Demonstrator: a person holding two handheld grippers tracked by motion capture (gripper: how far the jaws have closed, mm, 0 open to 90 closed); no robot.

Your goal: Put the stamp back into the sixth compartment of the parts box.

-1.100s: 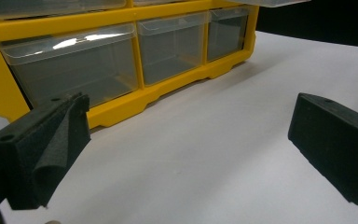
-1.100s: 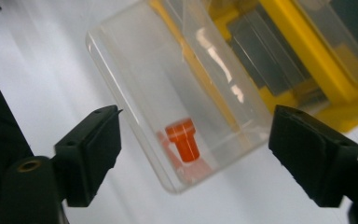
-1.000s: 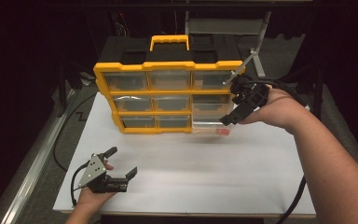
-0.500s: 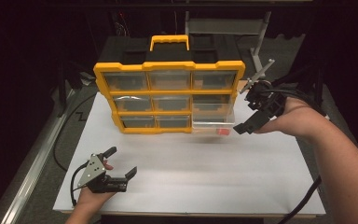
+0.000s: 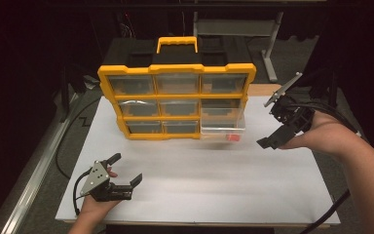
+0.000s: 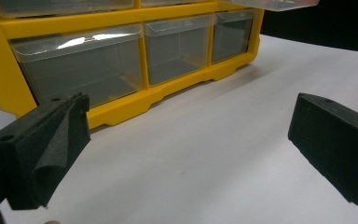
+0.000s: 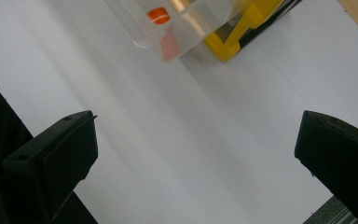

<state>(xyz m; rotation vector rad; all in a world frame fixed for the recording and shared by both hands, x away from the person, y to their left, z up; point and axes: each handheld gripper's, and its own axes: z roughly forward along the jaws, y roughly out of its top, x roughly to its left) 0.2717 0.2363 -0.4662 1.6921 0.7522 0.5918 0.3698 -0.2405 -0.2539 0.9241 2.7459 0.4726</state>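
Organizer cabinet (image 5: 175,87), yellow-framed with clear drawers, stands upright at the far side of the white table (image 5: 199,195). Its lower right drawer (image 5: 223,127) is pulled out toward the person, presumably to give access to the small orange part (image 5: 231,139) lying near its front wall. The right gripper (image 5: 277,127) hovers just right of that drawer, apart from it; its jaws have just been opening, now stand fully spread, and nothing lies between them. The left gripper (image 5: 125,171) rests low on the table near the front edge, well apart from the cabinet, jaws released and empty, likely parked while the right hand works.

In the right gripper view the drawer (image 7: 177,23) is cut off at the top edge, and the orange part (image 7: 158,15) is too blurred to identify. Contents of the other drawers cannot be made out.
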